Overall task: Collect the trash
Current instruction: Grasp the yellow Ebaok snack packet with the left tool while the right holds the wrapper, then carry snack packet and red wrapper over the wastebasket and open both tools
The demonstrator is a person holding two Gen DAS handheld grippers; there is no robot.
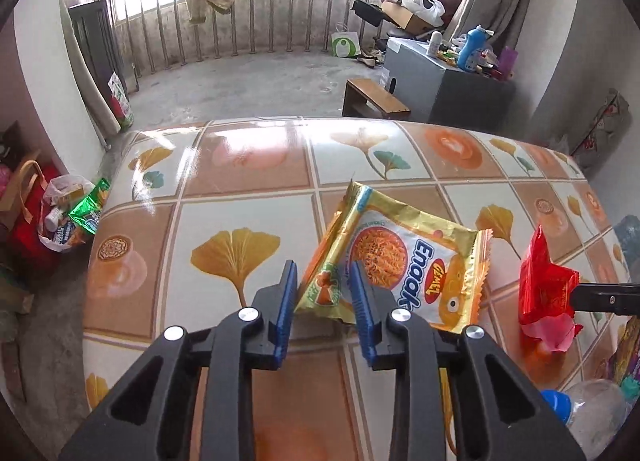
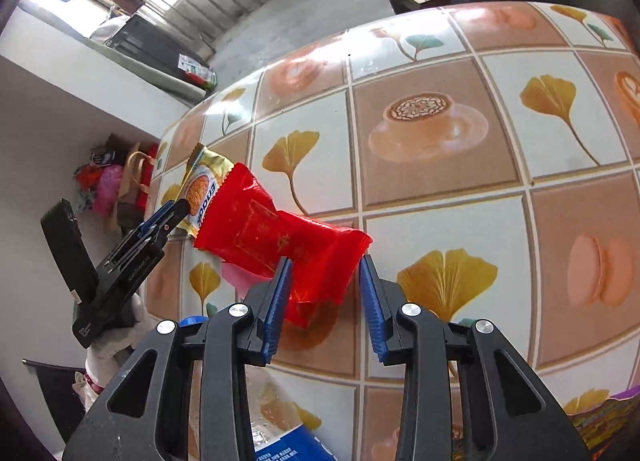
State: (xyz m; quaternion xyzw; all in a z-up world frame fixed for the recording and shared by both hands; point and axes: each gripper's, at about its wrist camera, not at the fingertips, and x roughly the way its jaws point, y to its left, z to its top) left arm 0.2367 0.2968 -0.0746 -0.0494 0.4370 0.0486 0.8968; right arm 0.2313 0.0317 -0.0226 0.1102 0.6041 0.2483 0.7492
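A yellow Enaak noodle wrapper [image 1: 404, 249] lies flat on the tiled-pattern table [image 1: 240, 189]. My left gripper [image 1: 322, 267] stands open over the wrapper's near corner, which lies between the blue pads. In the right wrist view its tip [image 2: 180, 207] meets the yellow wrapper [image 2: 200, 181]. A crumpled red wrapper [image 2: 276, 233] lies to the right of the yellow one. My right gripper [image 2: 325, 261] is open with the red wrapper's near end between its fingers: the left pad touches it, the right pad stands just clear. In the left wrist view the red wrapper [image 1: 544, 289] meets a black finger of the right gripper [image 1: 576, 293].
A plastic bottle with a blue cap [image 1: 588, 413] and a purple wrapper [image 2: 608, 417] lie at the near right of the table. A white bag of rubbish [image 1: 68, 213] sits on the floor at the left. A wooden stool [image 1: 376, 101] and a grey cabinet [image 1: 440, 73] stand beyond the table.
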